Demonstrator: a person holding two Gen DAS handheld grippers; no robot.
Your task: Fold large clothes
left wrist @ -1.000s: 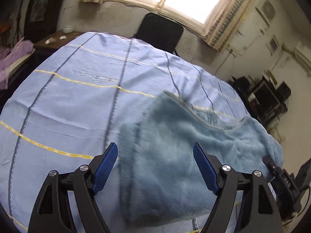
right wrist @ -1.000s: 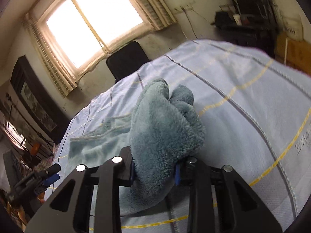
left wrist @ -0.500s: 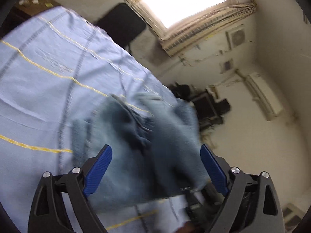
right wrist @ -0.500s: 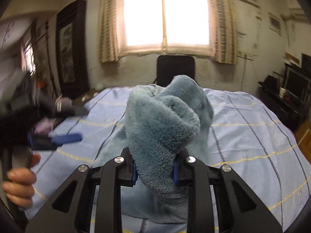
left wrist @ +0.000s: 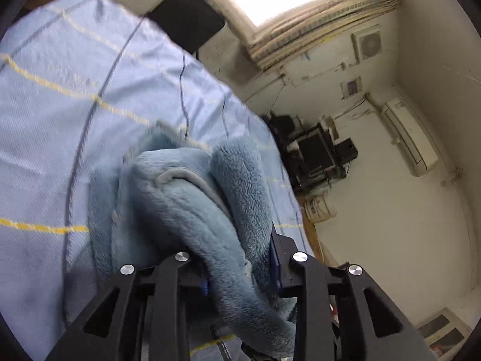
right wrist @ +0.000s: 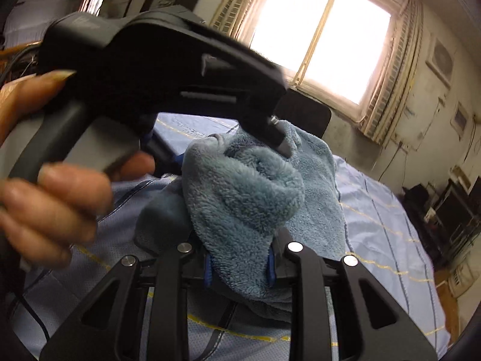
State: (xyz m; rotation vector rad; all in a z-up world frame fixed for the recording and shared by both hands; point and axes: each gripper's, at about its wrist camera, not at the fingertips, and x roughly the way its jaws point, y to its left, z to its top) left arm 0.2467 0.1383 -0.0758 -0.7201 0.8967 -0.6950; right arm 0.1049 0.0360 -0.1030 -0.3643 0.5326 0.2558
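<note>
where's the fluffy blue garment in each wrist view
Left wrist view: the fluffy blue garment fills the lower centre, bunched and running down into the left claw, which has just closed on it.
Right wrist view: it is centre, bunched, clamped in the right claw, partly behind the person's hand.
Shared landmark: the black chair under the window.

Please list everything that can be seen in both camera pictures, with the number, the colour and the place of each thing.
fleece garment: one, grey-blue, bunched on the bed, clamped by both tongs
bed sheet: one, light blue with yellow and dark lines, covering the bed
chair: one, black, behind the bed under the window
window: one, bright, far wall
air conditioner: one, white, on the wall
left tongs: black with blue pads, just closed on the garment
right tongs: black with blue pads, shut on the garment
hand: one, gripping the left tongs' handle
</note>
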